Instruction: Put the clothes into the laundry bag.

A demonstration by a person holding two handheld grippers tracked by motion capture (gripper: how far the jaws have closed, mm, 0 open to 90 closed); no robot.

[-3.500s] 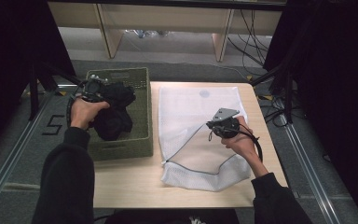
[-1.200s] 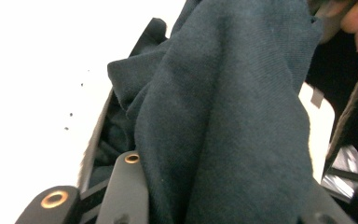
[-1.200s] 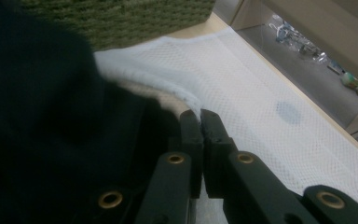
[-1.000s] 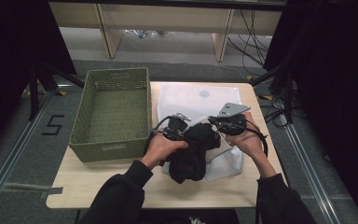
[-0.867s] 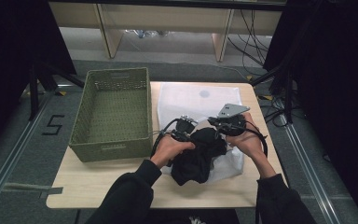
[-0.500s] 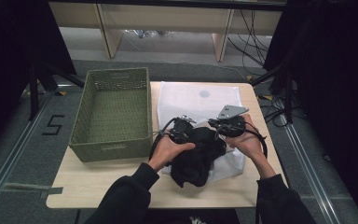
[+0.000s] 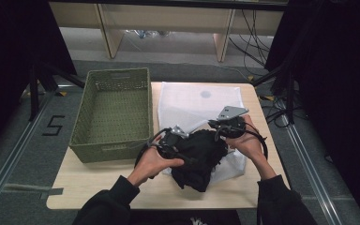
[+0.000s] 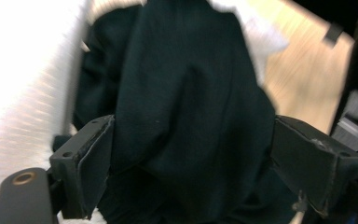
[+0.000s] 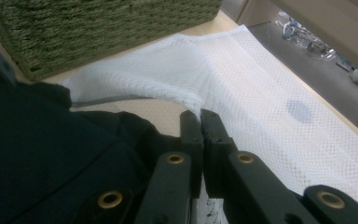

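Observation:
A black garment lies bunched at the mouth of a white mesh bag spread on the wooden table. My left gripper comes at the garment from the left. In the left gripper view its jaws stand wide apart, pressed on both sides of the thick black garment, with the left gripper holding the bundle against the mesh bag. My right gripper is shut on the bag's edge and lifts it above the garment.
An empty green woven basket stands on the table's left half, close to the bag; its wall rises behind the lifted mesh. Bare wood runs along the table's front edge. Cables and shelf legs lie on the floor beyond the table.
The left gripper brought the black garment from the basket to the bag's mouth and has pushed it a little farther right. The right gripper keeps the bag's edge raised.

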